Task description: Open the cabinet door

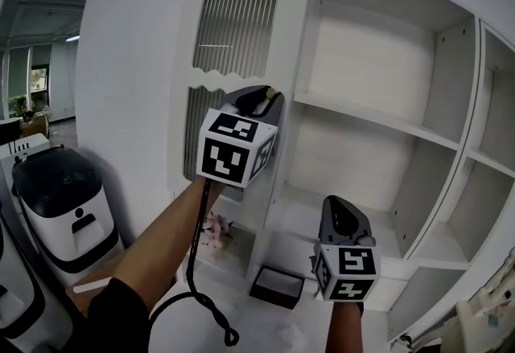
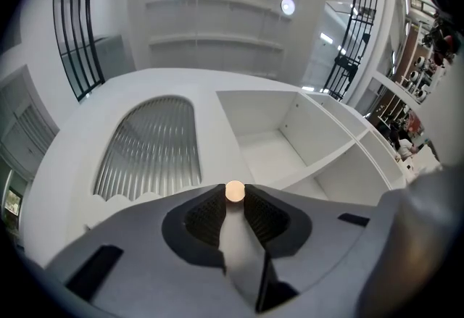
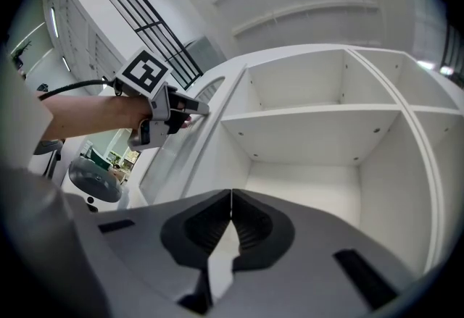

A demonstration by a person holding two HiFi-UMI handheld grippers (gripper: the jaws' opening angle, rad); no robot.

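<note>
Before white shelves (image 1: 378, 122), with left gripper (image 1: 269, 96) jaws pinched on knob (image 2: 234, 191) and right gripper (image 3: 230, 197) jaws closed, empty: swing door (image 1: 237, 22) along hinge arc.

L gripper (image 1: 268, 96) raised, arm outstretched, jaws pinched on knob (image 2: 234, 190); R gripper (image 3: 230, 201) lower, tilted up, jaws shut, empty
</note>
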